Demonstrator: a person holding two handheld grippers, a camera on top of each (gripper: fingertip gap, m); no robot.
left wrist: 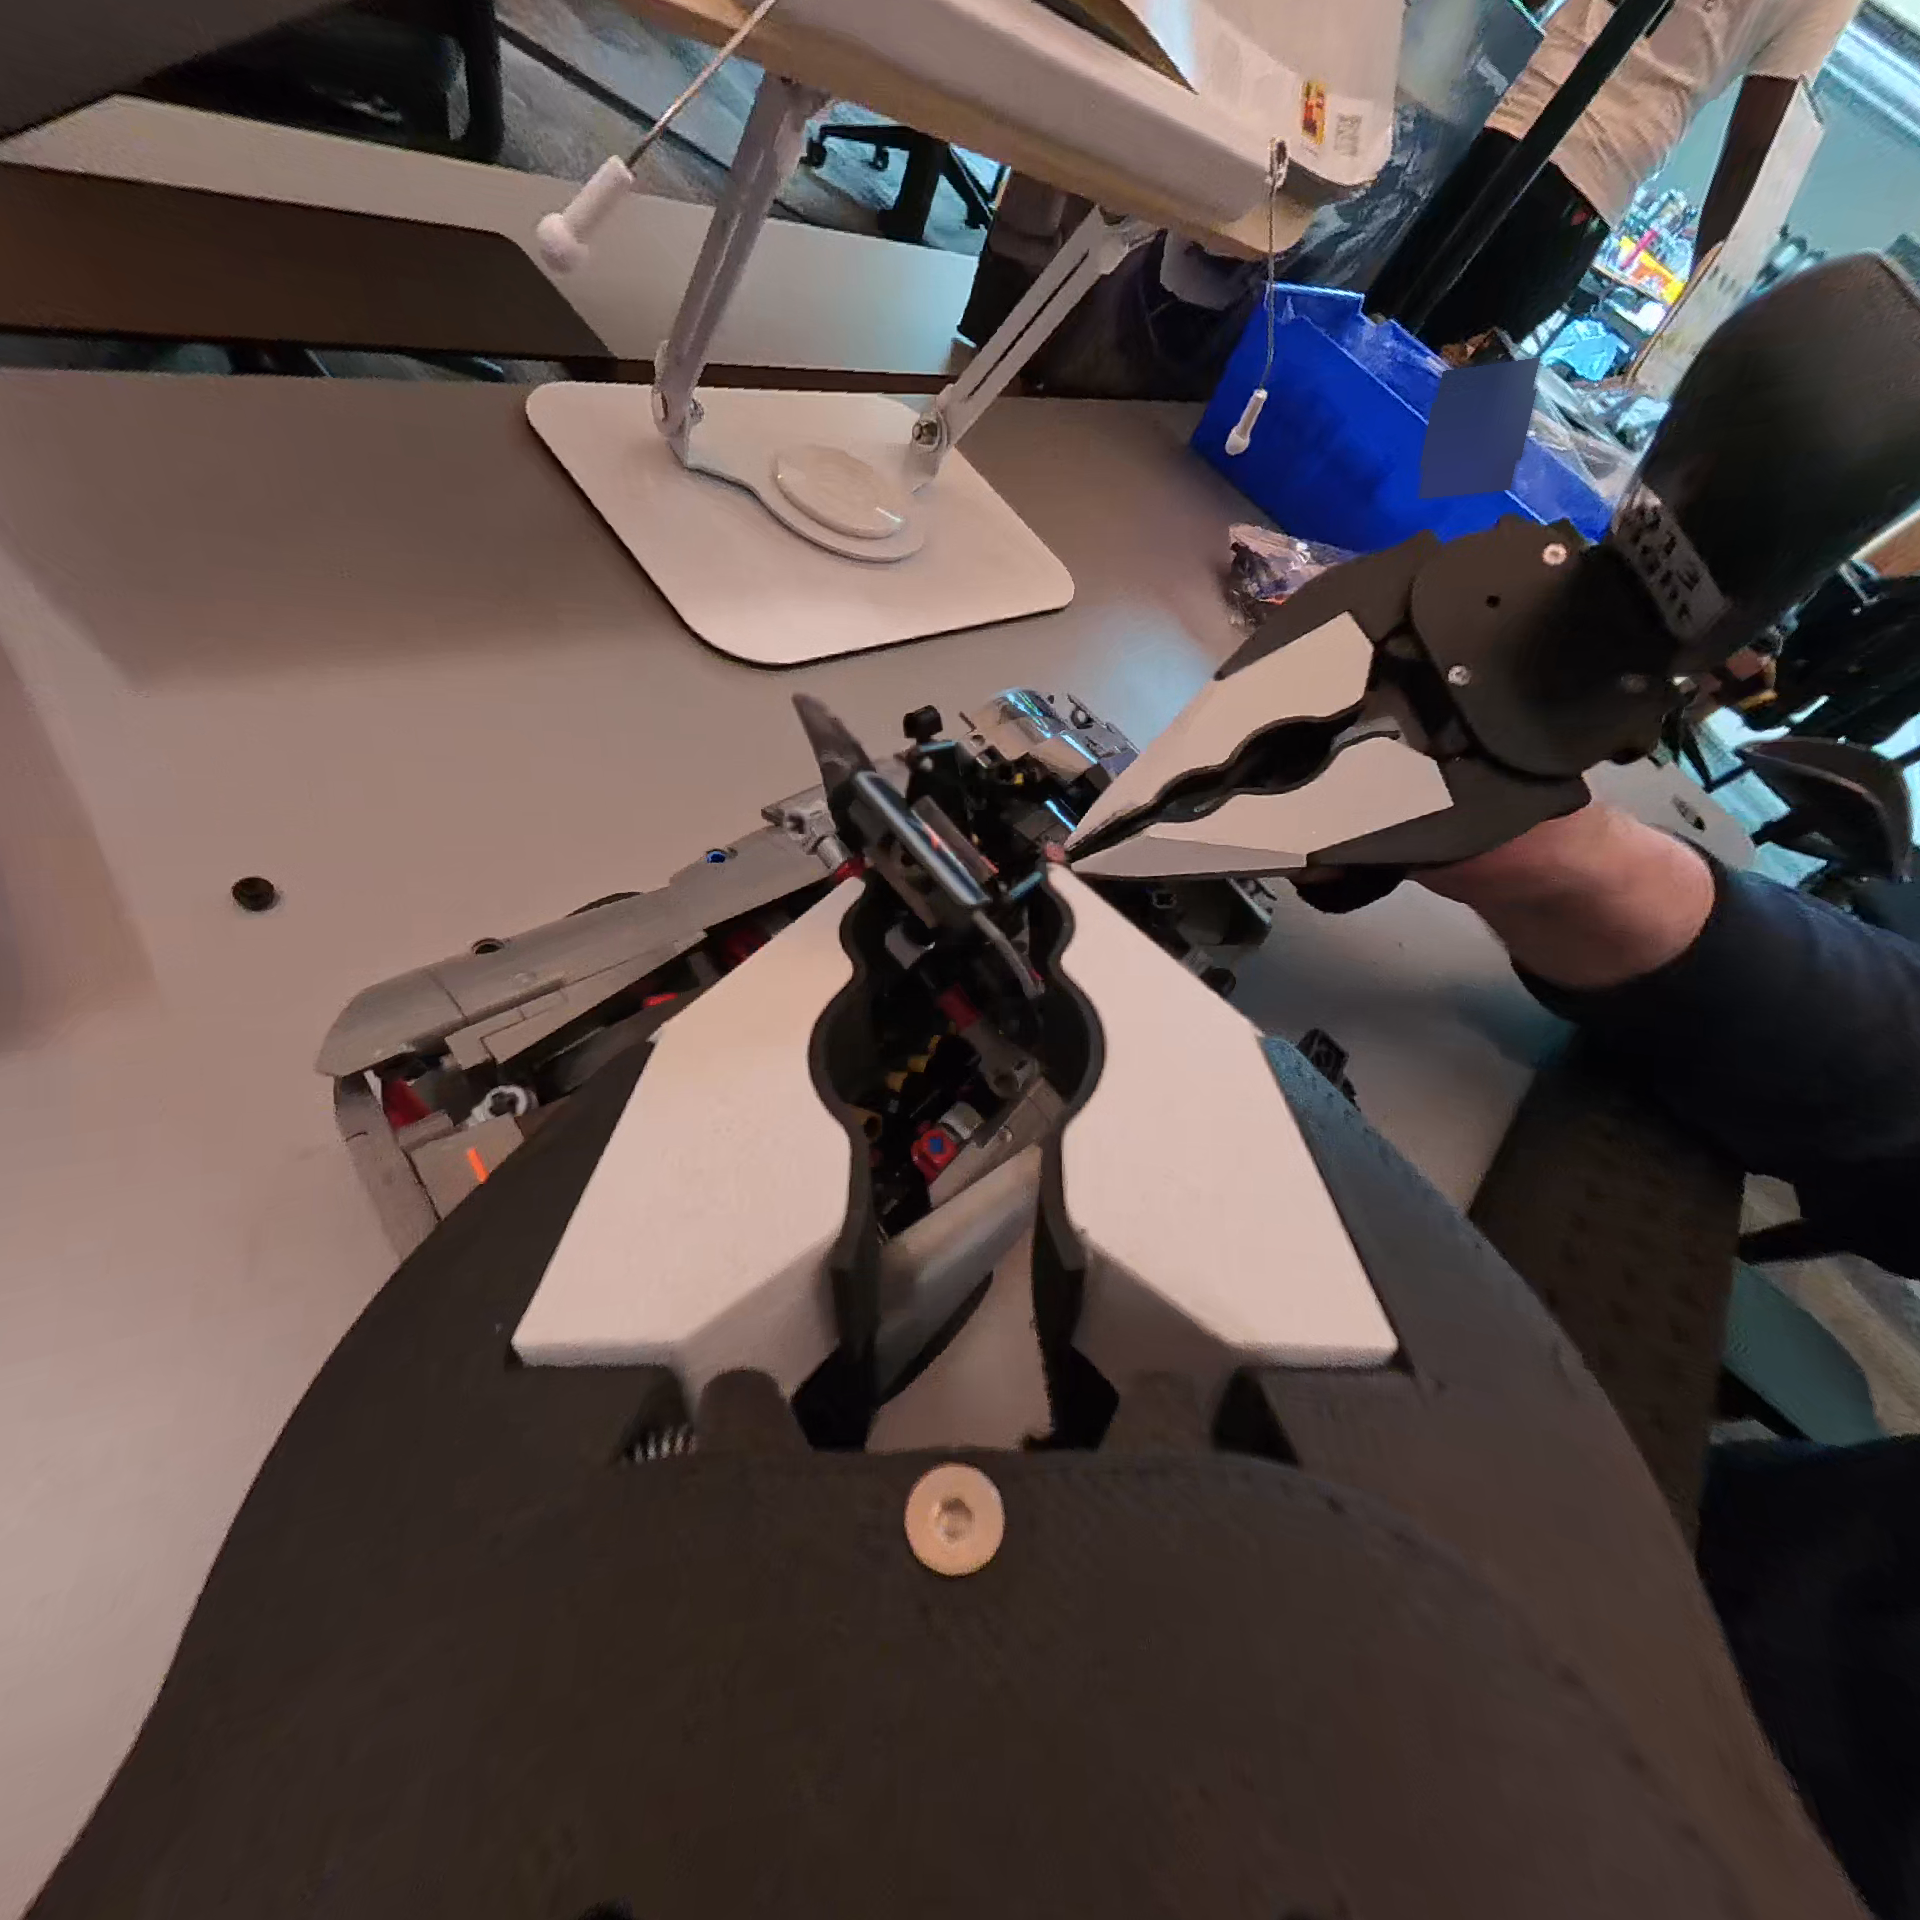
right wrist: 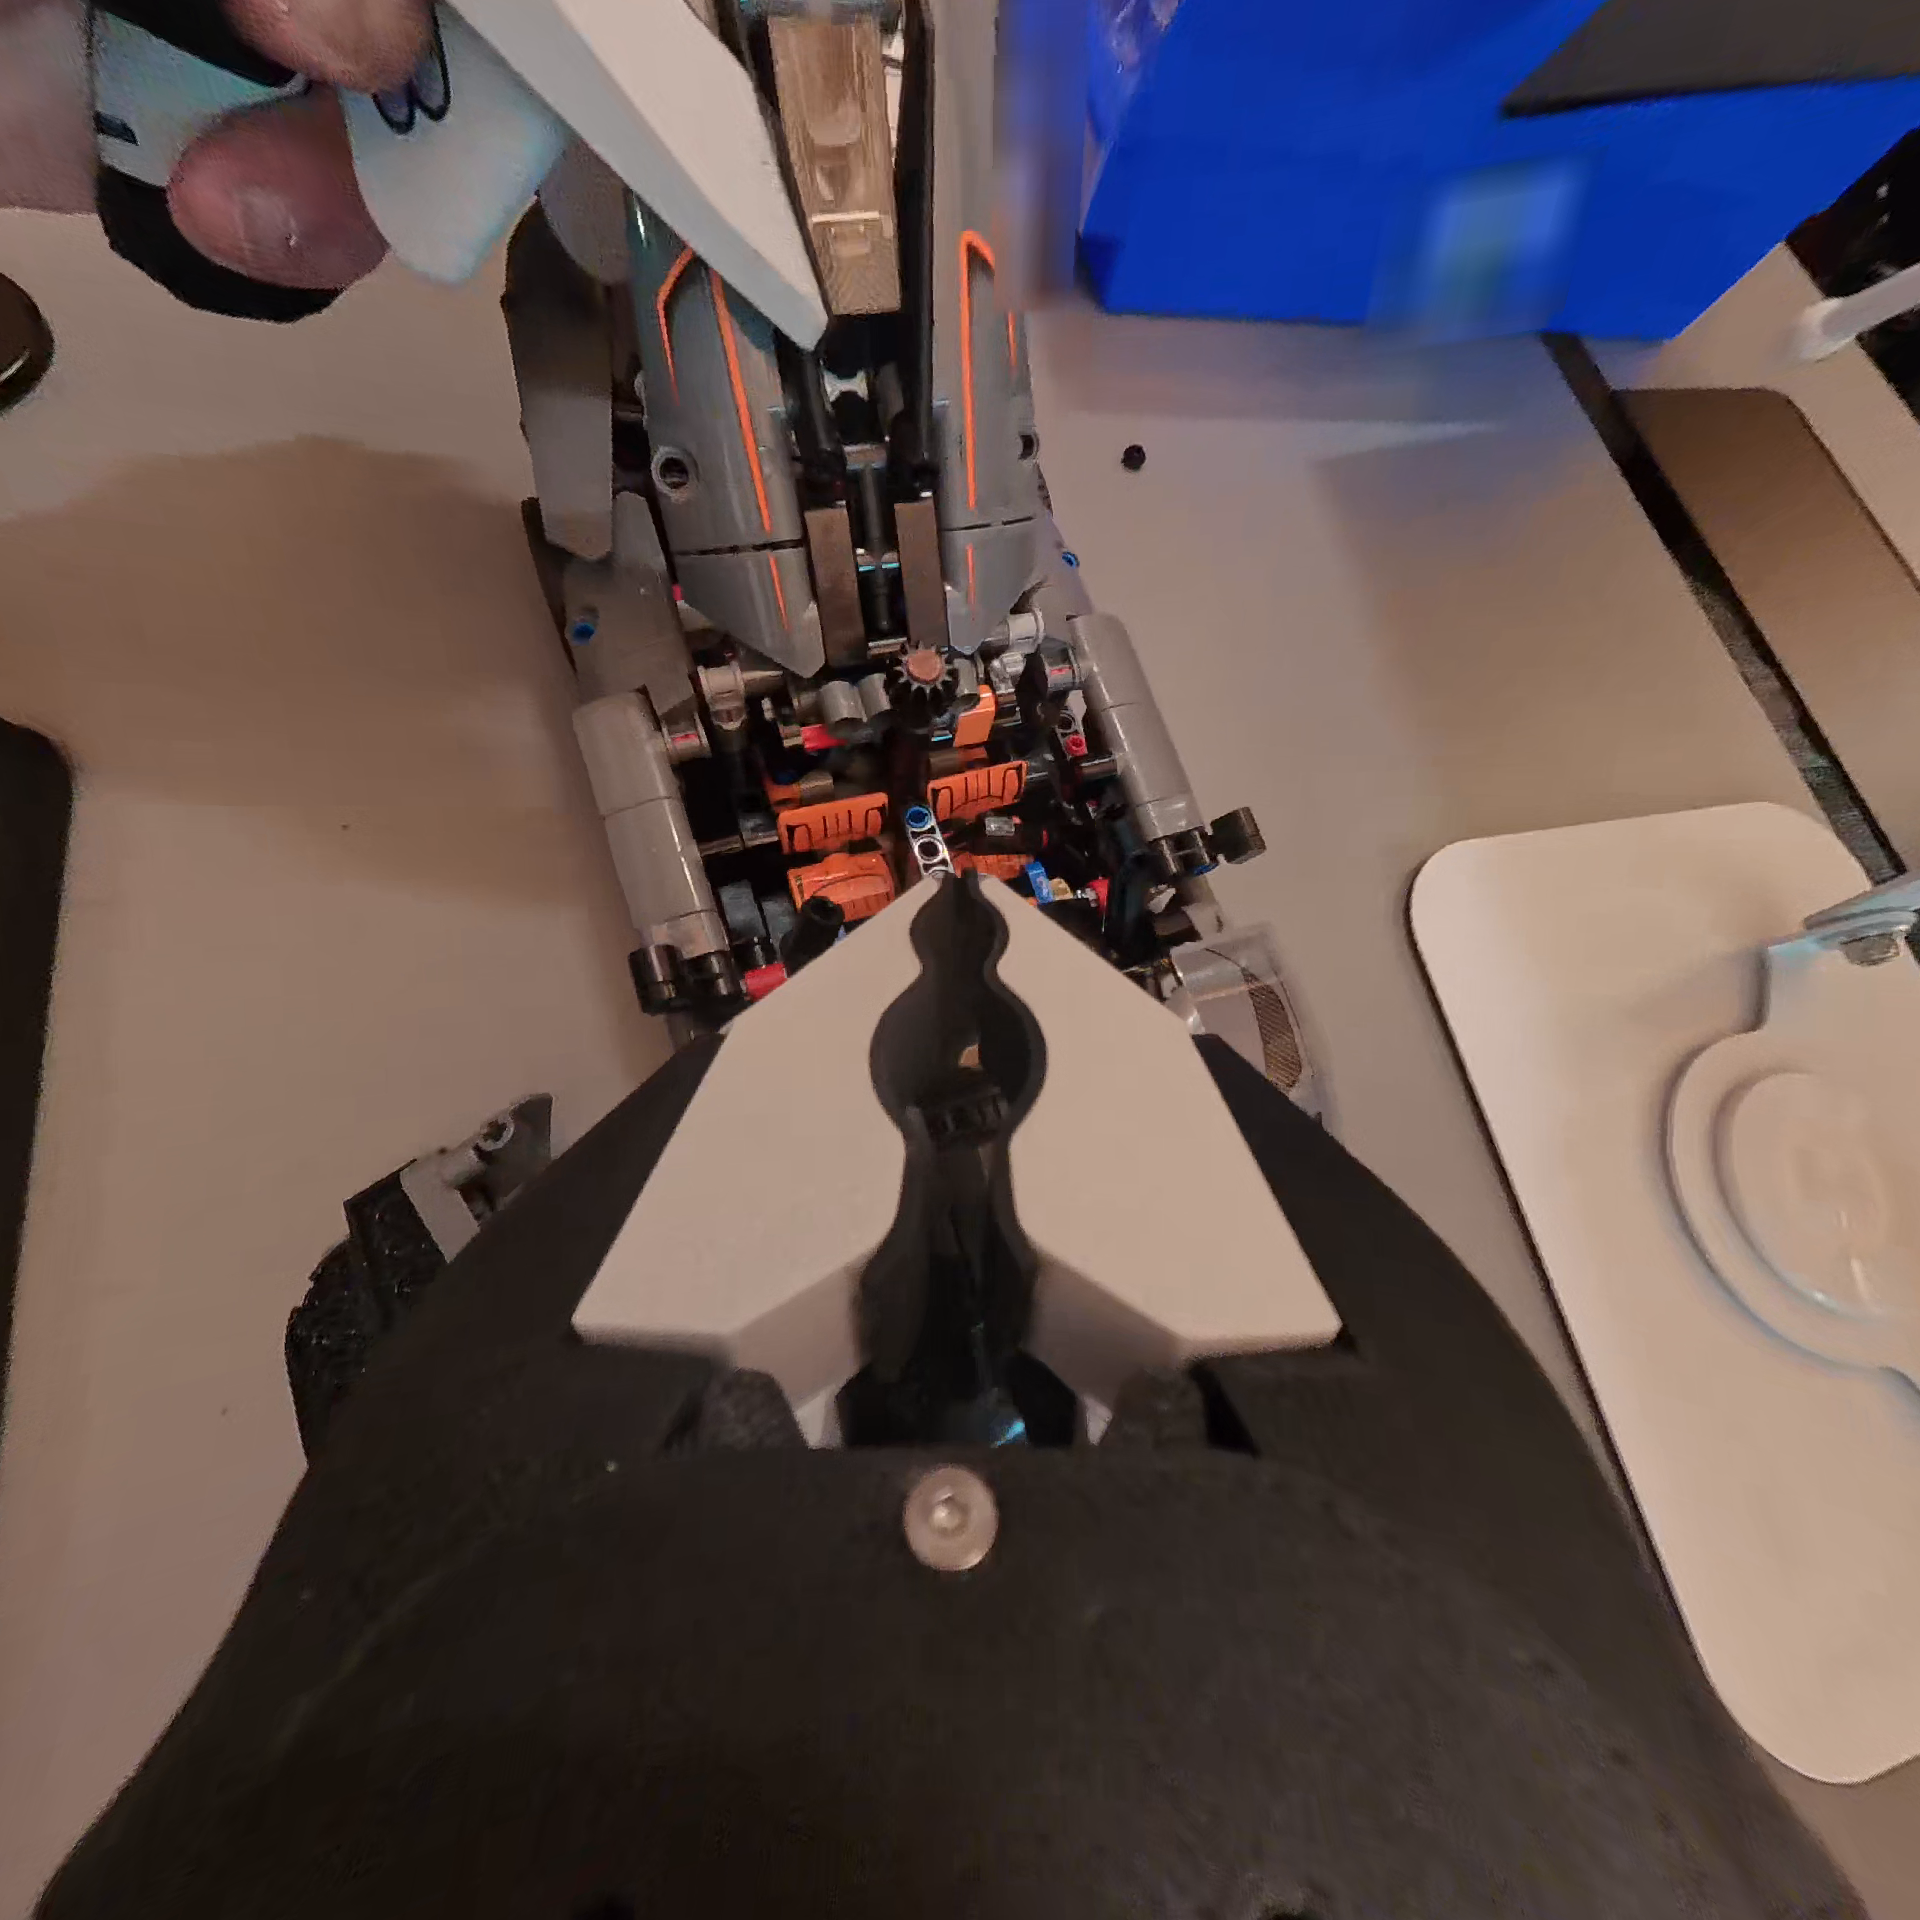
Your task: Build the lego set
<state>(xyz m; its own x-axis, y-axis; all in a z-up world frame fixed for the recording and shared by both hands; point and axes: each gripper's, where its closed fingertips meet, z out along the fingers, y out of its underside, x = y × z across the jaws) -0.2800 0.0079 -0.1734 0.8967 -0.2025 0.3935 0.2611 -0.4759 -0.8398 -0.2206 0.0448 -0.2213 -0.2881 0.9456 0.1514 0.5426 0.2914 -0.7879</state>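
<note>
the half-built lego car [right wrist: 831, 644] lies on the pale desk [right wrist: 312, 727], grey body panels with orange stripes at one end and an open middle packed with black, orange and red parts. the left gripper [left wrist: 951, 883] is over the car with its pale fingers [left wrist: 727, 1091] spread either side of the black framework; a clear gap shows between the tips, and whether they press on the model i cannot tell. the right gripper [right wrist: 951, 883] comes in from the far side with its tips drawn together to a point right at a small light grey link piece [right wrist: 928, 840] in the car's centre; whether it actually pinches that piece i cannot tell. a black pin [right wrist: 961, 1117] sits further back between its fingers. a white stand [left wrist: 800, 520] rests on the desk beyond the car, and a blue bin [left wrist: 1340, 416] stands near it.
</note>
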